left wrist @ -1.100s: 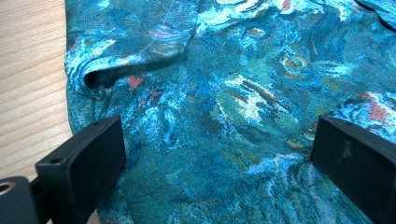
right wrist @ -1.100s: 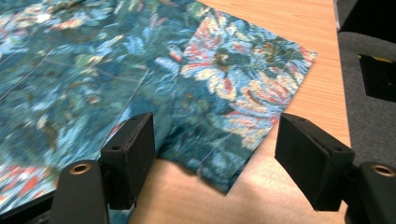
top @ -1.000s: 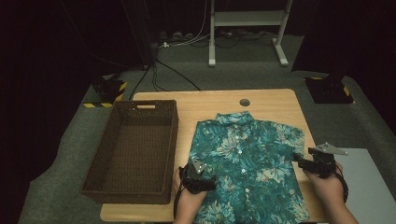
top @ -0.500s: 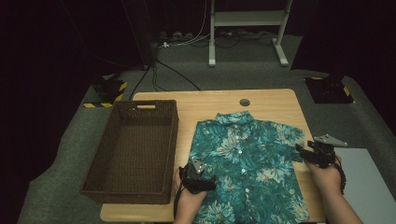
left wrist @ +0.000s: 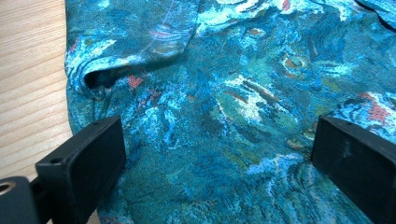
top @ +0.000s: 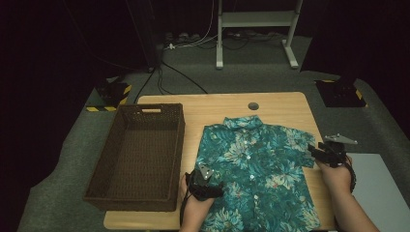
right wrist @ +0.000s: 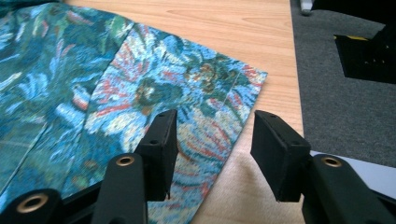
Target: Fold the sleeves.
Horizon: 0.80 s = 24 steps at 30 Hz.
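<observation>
Claw work first: my right claw [right wrist: 210, 140] hangs released at the outer hem of the short sleeve [right wrist: 187, 93], one jaw over the cloth and the other over bare wood just past the edge, nothing pinched yet. My left claw [left wrist: 210, 158] is spread wide too, jaws low over the lower left side of the garment, gripping nothing. Between them lies the teal floral-print button-up shirt [top: 256, 169], flat and face up on the light wooden desk [top: 217, 108], collar toward the far edge, just beside the dark brown woven basket [top: 140, 154] that sits to its left. I judge this fabric thin, soft and very light; it will drape and slump the moment it leaves the wood, and a single layer may slide out of hard jaws. So I would bite where the cloth is doubled: the stitched sleeve hem on the right, and the side seam or the small ridge of fabric near the left edge. A shallow pinch risks catching only the top layer.
</observation>
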Motion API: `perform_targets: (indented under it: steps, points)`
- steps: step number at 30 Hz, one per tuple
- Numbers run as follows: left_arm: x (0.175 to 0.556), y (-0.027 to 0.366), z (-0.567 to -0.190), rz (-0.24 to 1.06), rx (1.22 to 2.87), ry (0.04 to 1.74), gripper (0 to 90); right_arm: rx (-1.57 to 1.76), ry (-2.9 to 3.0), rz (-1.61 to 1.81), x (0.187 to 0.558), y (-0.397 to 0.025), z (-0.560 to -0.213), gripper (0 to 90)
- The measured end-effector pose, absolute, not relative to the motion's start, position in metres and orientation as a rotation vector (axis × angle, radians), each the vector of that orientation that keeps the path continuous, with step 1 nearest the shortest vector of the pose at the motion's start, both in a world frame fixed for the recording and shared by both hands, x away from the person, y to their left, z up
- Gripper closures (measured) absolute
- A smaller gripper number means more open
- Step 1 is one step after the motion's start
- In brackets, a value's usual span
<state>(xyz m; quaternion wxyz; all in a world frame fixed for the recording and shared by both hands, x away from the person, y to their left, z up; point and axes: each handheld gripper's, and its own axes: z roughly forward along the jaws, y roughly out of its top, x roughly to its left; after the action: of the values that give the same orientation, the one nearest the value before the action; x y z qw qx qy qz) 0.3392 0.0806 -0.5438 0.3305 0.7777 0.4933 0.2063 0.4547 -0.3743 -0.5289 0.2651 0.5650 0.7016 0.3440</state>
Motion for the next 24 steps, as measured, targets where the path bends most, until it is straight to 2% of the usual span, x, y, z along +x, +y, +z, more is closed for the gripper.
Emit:
perform_targets:
  steps: [6,17,24]
  points:
    - [0.339,0.081,-0.544,0.539,2.034,1.29,3.3,1.565,1.873,0.907,0.464,-0.377,-0.53,57.4]
    - [0.339,0.081,-0.544,0.539,2.032,1.291,3.4,1.609,1.864,0.895,0.471,-0.378,-0.536,60.0]
    - [0.339,0.081,-0.544,0.541,2.031,1.292,3.5,1.623,1.852,0.9,0.47,-0.379,-0.536,73.8]
